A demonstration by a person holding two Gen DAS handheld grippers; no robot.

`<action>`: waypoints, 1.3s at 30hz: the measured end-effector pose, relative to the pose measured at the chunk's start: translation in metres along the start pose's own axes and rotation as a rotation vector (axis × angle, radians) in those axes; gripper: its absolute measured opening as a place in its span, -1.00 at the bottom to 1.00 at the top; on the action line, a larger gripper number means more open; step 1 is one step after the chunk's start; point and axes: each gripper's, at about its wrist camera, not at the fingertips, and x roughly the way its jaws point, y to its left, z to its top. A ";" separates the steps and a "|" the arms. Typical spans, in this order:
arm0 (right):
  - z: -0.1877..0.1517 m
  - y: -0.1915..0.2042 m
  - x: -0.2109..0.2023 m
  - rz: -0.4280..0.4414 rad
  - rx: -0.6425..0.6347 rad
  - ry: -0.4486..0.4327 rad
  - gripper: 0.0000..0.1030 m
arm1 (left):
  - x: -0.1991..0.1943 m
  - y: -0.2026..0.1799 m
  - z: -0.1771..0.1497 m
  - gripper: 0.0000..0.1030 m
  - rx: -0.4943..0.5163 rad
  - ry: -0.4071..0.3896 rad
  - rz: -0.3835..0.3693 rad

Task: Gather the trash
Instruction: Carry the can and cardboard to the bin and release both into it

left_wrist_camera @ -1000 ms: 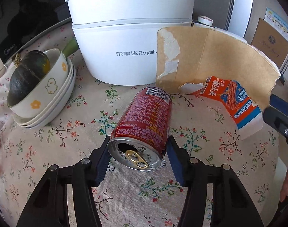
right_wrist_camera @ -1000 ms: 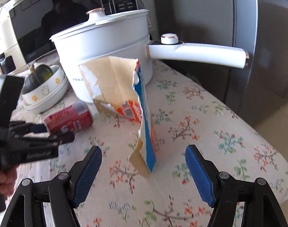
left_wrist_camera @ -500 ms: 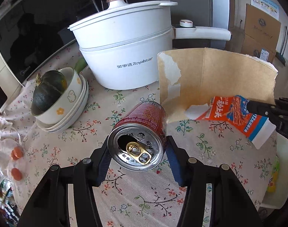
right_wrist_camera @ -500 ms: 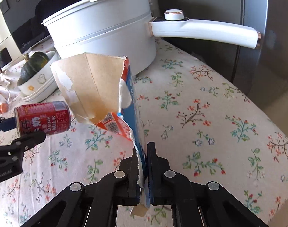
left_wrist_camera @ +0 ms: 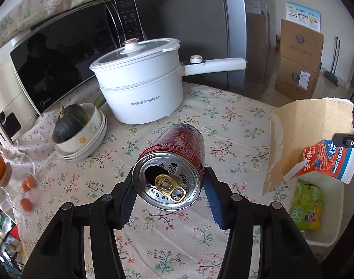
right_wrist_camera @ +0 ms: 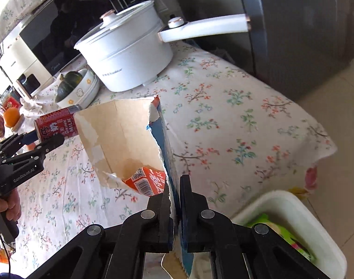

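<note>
Floral tablecloth [left_wrist_camera: 235,121]: one can [left_wrist_camera: 174,162], one torn carton [right_wrist_camera: 130,144], three stacked bowls [left_wrist_camera: 88,137].

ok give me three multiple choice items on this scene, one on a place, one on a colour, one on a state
1. Where is the dark green squash?
A. in the top bowl of a stack
B. in the white bin
C. on the pot lid

2. What colour is the can in the left gripper?
A. blue
B. red
C. yellow

3. What is the state of the right gripper?
A. open over the pot
B. shut on a spoon
C. shut on the torn carton

Answers: 1 A, the squash sits in the bowl beside the white pot. 2 B, its printed side is red. 3 C, the pads pinch the carton's torn edge.
</note>
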 end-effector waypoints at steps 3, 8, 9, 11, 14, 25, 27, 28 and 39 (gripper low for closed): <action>-0.018 -0.023 -0.033 -0.057 0.022 -0.076 -0.94 | -0.022 -0.020 -0.011 0.11 -0.027 -0.031 -0.042; -0.050 -0.058 -0.051 -0.125 0.073 -0.109 -0.94 | -0.041 -0.056 -0.034 0.11 -0.077 -0.034 -0.112; -0.055 -0.065 -0.050 -0.117 0.094 -0.092 -0.94 | -0.043 -0.062 -0.038 0.11 -0.094 -0.032 -0.131; -0.063 -0.075 -0.047 -0.113 0.117 -0.054 -0.94 | -0.047 -0.073 -0.043 0.11 -0.115 -0.033 -0.173; -0.073 -0.088 -0.048 -0.156 0.129 -0.015 -0.94 | -0.048 -0.091 -0.049 0.11 -0.123 -0.020 -0.222; -0.084 -0.125 -0.027 -0.194 0.232 0.077 -0.93 | -0.027 -0.210 -0.083 0.11 0.113 0.081 -0.371; -0.083 -0.127 -0.026 -0.194 0.238 0.076 -0.92 | -0.019 -0.230 -0.090 0.11 0.172 0.105 -0.373; -0.082 -0.128 -0.025 -0.191 0.241 0.076 -0.91 | -0.016 -0.237 -0.093 0.11 0.185 0.117 -0.394; -0.084 -0.127 -0.020 -0.179 0.235 0.103 -0.86 | 0.034 -0.280 -0.115 0.13 0.300 0.329 -0.396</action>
